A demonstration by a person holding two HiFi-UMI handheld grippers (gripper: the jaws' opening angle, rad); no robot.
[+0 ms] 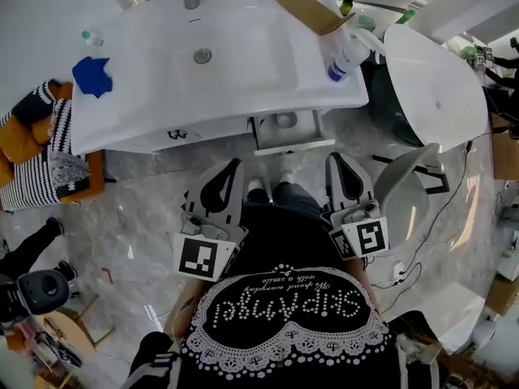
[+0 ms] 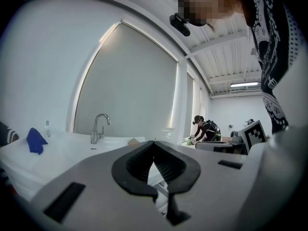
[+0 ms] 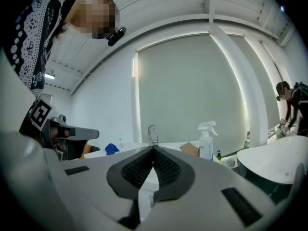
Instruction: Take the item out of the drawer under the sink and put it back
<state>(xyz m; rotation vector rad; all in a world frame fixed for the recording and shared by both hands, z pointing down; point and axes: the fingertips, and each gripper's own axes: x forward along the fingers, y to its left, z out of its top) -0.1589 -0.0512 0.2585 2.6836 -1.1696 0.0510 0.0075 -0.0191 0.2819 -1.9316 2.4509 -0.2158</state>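
The white sink (image 1: 243,63) stands ahead of me. Under it a drawer (image 1: 293,145) is pulled partly out, and something pale and round (image 1: 285,120) shows inside; I cannot tell what it is. My left gripper (image 1: 236,165) hovers just short of the vanity front, left of the drawer, shut and empty. My right gripper (image 1: 333,159) hangs level beside the drawer's right corner, also shut with nothing in it. In the left gripper view the fingertips meet at the left gripper (image 2: 154,141). In the right gripper view the right gripper (image 3: 154,148) is pinched shut in line with the faucet (image 3: 152,134).
On the sink top lie a blue cloth (image 1: 92,74), a small bottle (image 1: 92,36), a cardboard piece (image 1: 312,8) and a spray bottle (image 1: 349,55). A white tub (image 1: 438,79) stands to the right, a chair with striped cloth (image 1: 40,156) to the left. Another person (image 2: 204,129) works far off.
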